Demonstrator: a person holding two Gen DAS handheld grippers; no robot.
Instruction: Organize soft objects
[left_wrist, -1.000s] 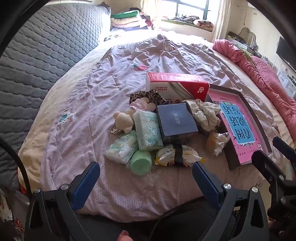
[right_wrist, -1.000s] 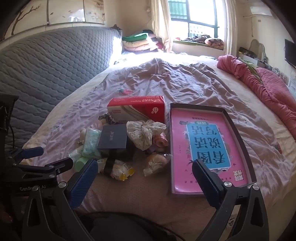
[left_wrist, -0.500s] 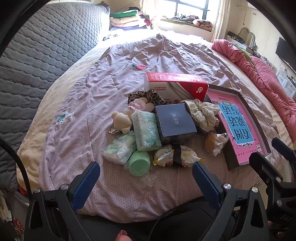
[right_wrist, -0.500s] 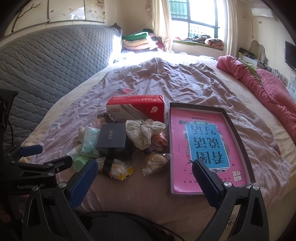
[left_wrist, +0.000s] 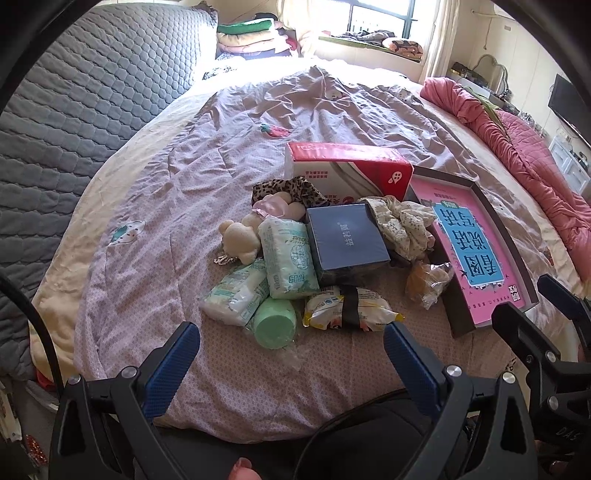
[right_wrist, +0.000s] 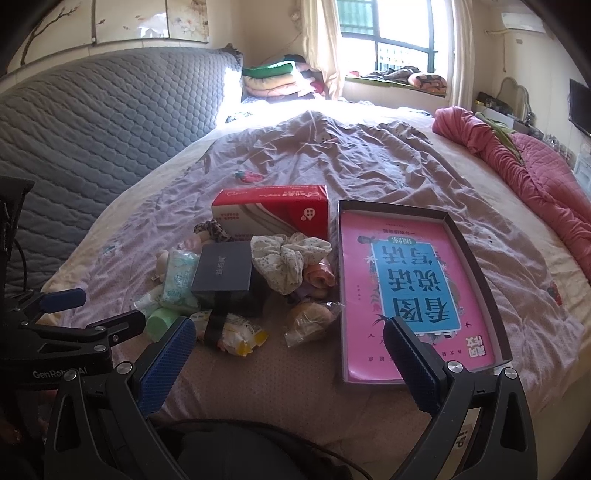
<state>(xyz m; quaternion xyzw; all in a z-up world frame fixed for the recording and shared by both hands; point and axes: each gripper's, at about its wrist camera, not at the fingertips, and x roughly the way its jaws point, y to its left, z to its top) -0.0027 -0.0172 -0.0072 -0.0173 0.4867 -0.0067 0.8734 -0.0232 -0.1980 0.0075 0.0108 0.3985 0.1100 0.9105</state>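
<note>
Currently, both hand-held tools hover low at the near edge of a bed (left_wrist: 155, 155) covered in a lilac quilt, each with its blue-padded jaws spread wide and gripping nothing. The left tool (left_wrist: 291, 354) points at a loose heap of small things near the middle of the bed: two pale green tissue packs (left_wrist: 290, 254), a mint-green roll (left_wrist: 275, 323), a cream plush toy (left_wrist: 240, 240), a yellow-and-white snack packet (left_wrist: 351, 308), a floral scrunchie (right_wrist: 288, 260) and a leopard-print scrunchie (left_wrist: 291, 188). A dark blue box (left_wrist: 347, 242) rests on top of the heap, and a red tissue box (right_wrist: 273, 214) stands just behind it. The right tool (right_wrist: 290, 363) faces an open shallow tray (right_wrist: 467, 251) lined with a pink and blue printed sheet, lying just beside the heap on its right. Probably the tray sits open and close so soft items can be dropped in with short moves, and the spread jaws suggest a first pick is being lined up.
</note>
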